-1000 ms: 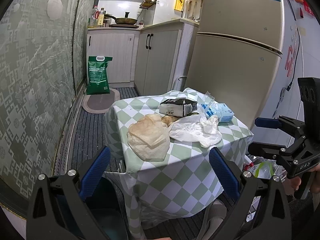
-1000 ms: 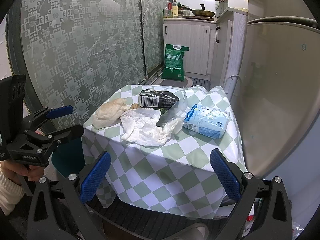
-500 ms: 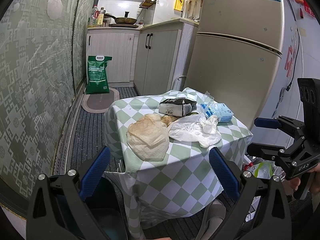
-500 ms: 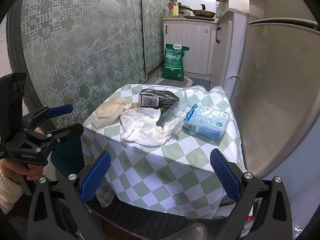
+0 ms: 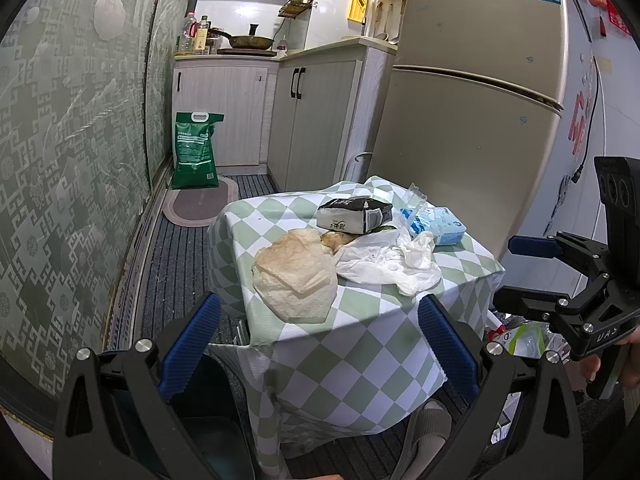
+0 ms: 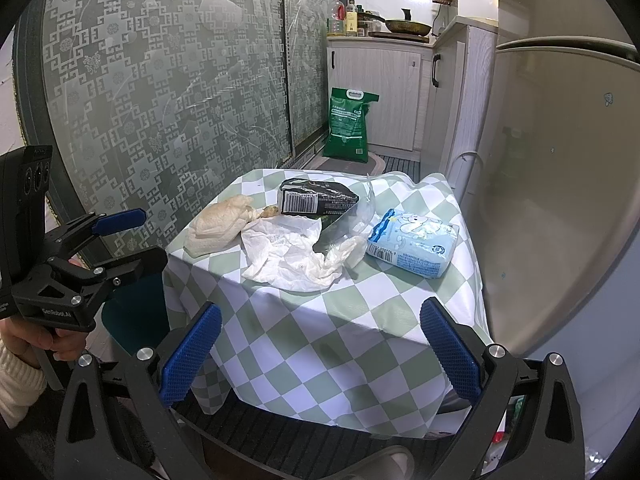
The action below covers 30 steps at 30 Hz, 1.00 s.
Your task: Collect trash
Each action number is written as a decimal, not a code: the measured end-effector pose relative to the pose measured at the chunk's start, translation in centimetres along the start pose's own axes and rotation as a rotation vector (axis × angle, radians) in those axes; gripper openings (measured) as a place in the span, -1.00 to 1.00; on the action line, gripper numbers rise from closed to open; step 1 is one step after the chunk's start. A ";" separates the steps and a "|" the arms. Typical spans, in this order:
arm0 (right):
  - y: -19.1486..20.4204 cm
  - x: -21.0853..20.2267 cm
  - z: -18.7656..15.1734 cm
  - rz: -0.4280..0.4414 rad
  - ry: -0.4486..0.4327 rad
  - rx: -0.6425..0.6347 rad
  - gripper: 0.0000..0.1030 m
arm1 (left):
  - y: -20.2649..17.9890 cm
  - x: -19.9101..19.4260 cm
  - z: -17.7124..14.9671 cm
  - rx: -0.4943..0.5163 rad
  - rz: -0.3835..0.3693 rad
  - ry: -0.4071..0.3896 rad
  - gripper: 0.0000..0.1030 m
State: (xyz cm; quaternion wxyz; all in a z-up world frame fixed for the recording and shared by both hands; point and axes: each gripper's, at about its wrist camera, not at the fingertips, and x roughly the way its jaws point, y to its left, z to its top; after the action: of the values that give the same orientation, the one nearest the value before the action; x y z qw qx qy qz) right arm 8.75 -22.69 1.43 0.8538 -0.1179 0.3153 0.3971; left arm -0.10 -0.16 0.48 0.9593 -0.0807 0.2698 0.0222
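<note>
A small table with a green-and-white checked cloth (image 5: 360,344) (image 6: 320,320) holds trash: a stained crumpled paper (image 5: 296,276) (image 6: 218,226), a crumpled white tissue (image 5: 388,260) (image 6: 294,258), a black wrapper (image 5: 354,214) (image 6: 316,198), a clear plastic bag (image 6: 352,220) and a blue tissue pack (image 5: 436,226) (image 6: 414,248). My left gripper (image 5: 320,348) (image 6: 124,236) is open and empty, short of the table's near-left side. My right gripper (image 6: 320,352) (image 5: 528,272) is open and empty, before the table's near-right side.
A beige fridge (image 5: 472,120) stands close behind the table. White kitchen cabinets (image 5: 304,120) and a green sack (image 5: 196,152) are further back. A patterned glass sliding door (image 6: 160,80) runs along the left. A dark teal bin (image 6: 136,308) sits by the table's left.
Both grippers have drifted slightly; the table sits a touch lower and closer in the views. Nothing has been taken hold of.
</note>
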 end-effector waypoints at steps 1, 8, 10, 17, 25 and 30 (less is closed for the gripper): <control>0.0 0.0 0.0 0.001 0.000 0.000 0.95 | -0.1 0.0 0.0 -0.002 0.000 -0.001 0.94; 0.0 0.0 0.0 0.001 0.001 0.000 0.95 | -0.1 -0.1 0.0 -0.004 -0.001 -0.002 0.94; 0.1 0.1 -0.1 0.000 0.001 -0.001 0.95 | 0.0 -0.1 0.0 -0.004 -0.001 -0.002 0.94; 0.2 0.1 -0.1 -0.001 0.001 -0.002 0.95 | 0.0 -0.1 0.0 -0.003 -0.001 -0.002 0.94; 0.1 0.1 -0.1 -0.001 0.002 -0.001 0.95 | 0.0 -0.1 0.0 -0.005 -0.002 -0.002 0.94; 0.2 0.1 -0.1 0.000 0.002 -0.001 0.95 | 0.0 -0.2 0.1 -0.006 -0.005 -0.002 0.94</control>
State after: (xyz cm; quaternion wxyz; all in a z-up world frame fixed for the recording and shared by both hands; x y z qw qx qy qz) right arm 8.56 -22.55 1.32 0.8534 -0.1187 0.3162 0.3971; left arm -0.21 -0.12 0.62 0.9594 -0.0841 0.2685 0.0207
